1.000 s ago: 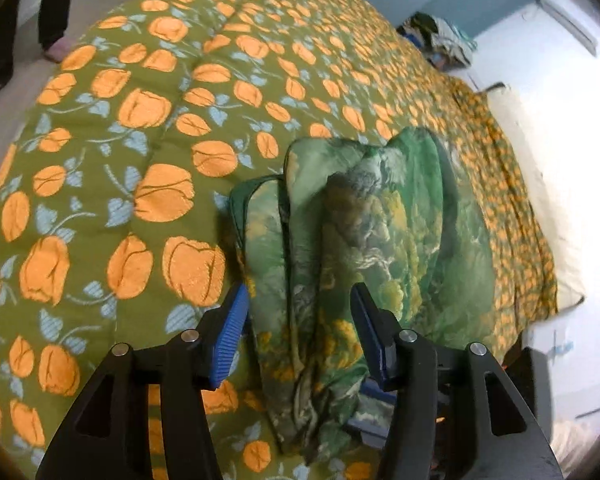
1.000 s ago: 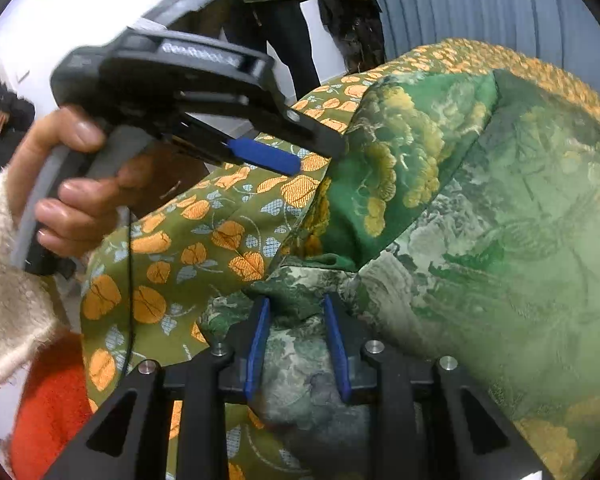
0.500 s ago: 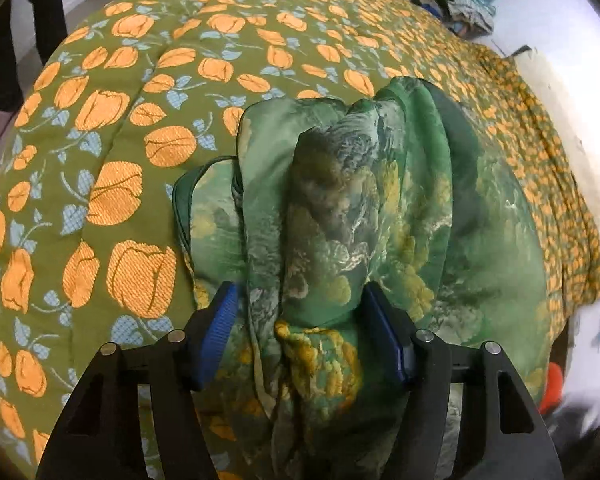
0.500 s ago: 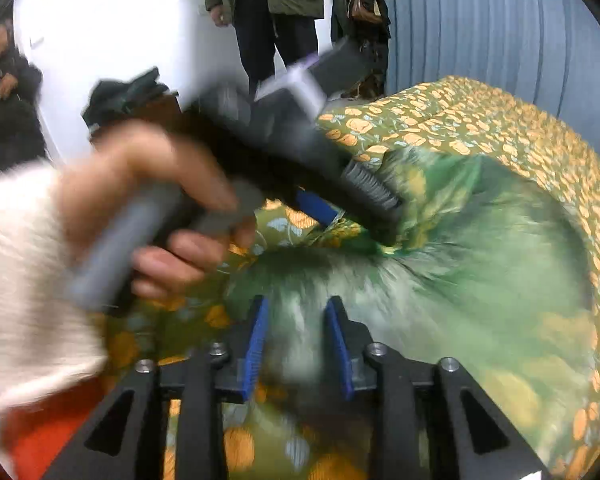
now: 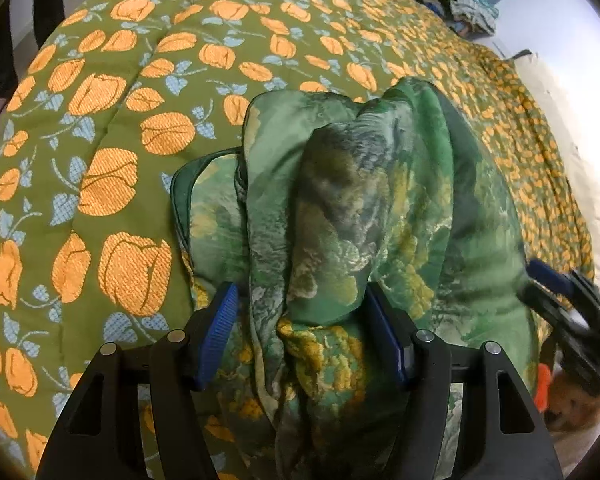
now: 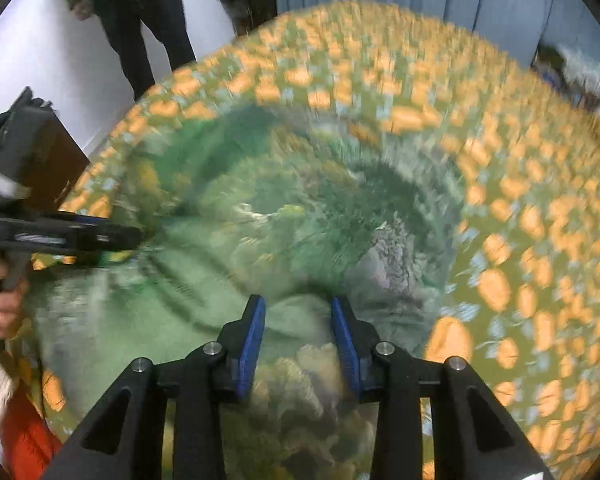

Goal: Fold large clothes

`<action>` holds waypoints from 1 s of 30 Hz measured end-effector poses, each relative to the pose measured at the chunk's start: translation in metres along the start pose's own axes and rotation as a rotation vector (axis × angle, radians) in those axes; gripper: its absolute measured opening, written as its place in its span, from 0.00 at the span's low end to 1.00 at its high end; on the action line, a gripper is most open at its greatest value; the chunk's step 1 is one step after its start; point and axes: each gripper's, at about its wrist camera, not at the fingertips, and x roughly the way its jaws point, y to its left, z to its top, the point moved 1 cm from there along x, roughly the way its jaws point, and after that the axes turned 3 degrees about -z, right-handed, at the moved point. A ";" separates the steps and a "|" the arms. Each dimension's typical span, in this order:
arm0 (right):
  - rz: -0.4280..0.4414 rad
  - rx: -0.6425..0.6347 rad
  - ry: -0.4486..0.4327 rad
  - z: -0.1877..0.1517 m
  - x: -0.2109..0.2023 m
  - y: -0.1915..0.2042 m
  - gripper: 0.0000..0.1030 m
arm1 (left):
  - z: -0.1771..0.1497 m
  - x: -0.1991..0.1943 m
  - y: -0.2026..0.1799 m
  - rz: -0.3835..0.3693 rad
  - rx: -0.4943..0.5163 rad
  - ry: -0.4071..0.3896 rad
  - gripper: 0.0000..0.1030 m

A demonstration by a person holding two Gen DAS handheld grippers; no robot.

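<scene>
The right wrist view is smeared by motion blur, so the bedspread (image 6: 500,160) and green garment (image 6: 280,220) lose their patterns. Bunched cloth hides the inner faces of the left gripper (image 5: 302,340). Bystanders (image 6: 148,20) are cut off at the top edge.

Left tongs (image 5: 300,336): our blue-padded black jaws close on a bunched fold of the green landscape-print garment (image 5: 352,208).
Garment: heaped on the olive bedspread with orange tulips (image 5: 112,128).
Right tongs (image 5: 568,304): blurred, at the garment's right edge.
</scene>
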 end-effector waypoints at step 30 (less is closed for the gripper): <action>0.236 0.088 -0.049 -0.049 -0.034 0.012 0.73 | 0.003 0.031 0.019 -0.232 -0.001 0.053 0.94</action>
